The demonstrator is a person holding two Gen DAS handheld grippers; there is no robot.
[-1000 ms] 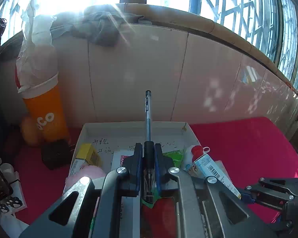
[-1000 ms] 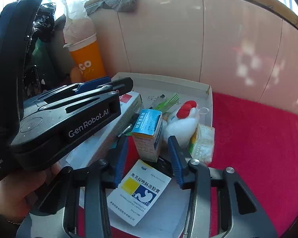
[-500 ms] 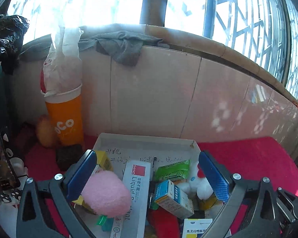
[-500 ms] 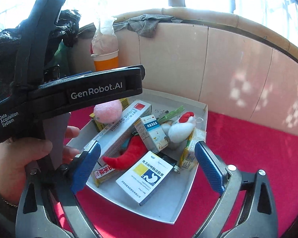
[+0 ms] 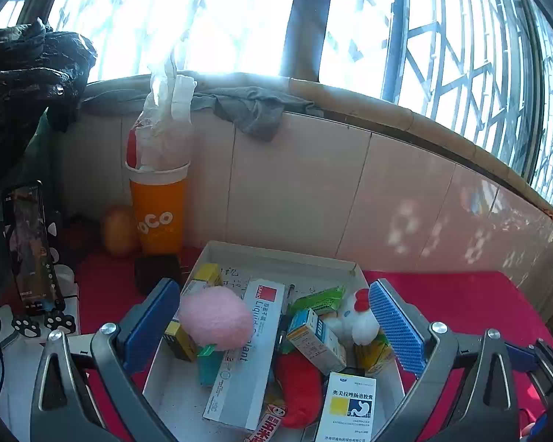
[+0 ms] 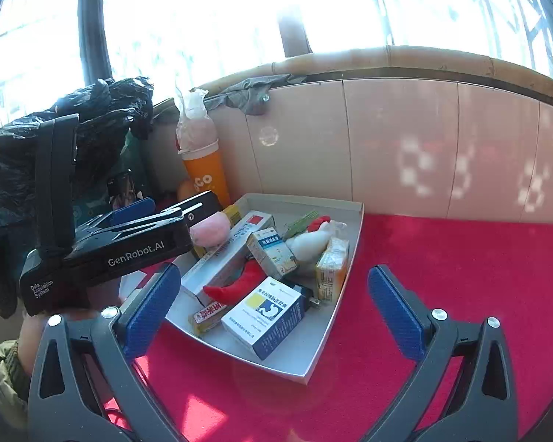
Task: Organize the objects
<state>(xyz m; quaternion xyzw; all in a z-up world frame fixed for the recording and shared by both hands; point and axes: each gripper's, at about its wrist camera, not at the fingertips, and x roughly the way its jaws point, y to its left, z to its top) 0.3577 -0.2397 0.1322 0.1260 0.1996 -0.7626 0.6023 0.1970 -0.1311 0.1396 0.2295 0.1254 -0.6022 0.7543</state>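
Both two-finger grippers spread wide and empty, blue ribbed pads far apart. Left gripper [image 5: 274, 326] held above the near end of the shallow white cardboard tray [image 5: 276, 254], tilted down toward its contents; seen from the right wrist view as a black body angled toward the tray's left side [image 6: 166, 221], gripped from below by a hand [image 6: 29, 335] in an olive sleeve. Right gripper [image 6: 272, 313] held back and higher, off the tray's near corner, over the red cloth [image 6: 442, 276]. Inside the tray, crowded together: fluffy pink ball [image 5: 214, 318], long white box with a red square [image 5: 252, 346], small blue-topped carton [image 5: 313, 335], white plush chicken with red comb [image 5: 361, 318], red plush chilli [image 5: 298, 386], white-and-blue medicine box with a yellow square [image 5: 348, 405], green packet [image 5: 319, 296]. Behind the tray, against the tiled wall, a tall orange paper cup [image 5: 158, 210] stuffed with plastic.
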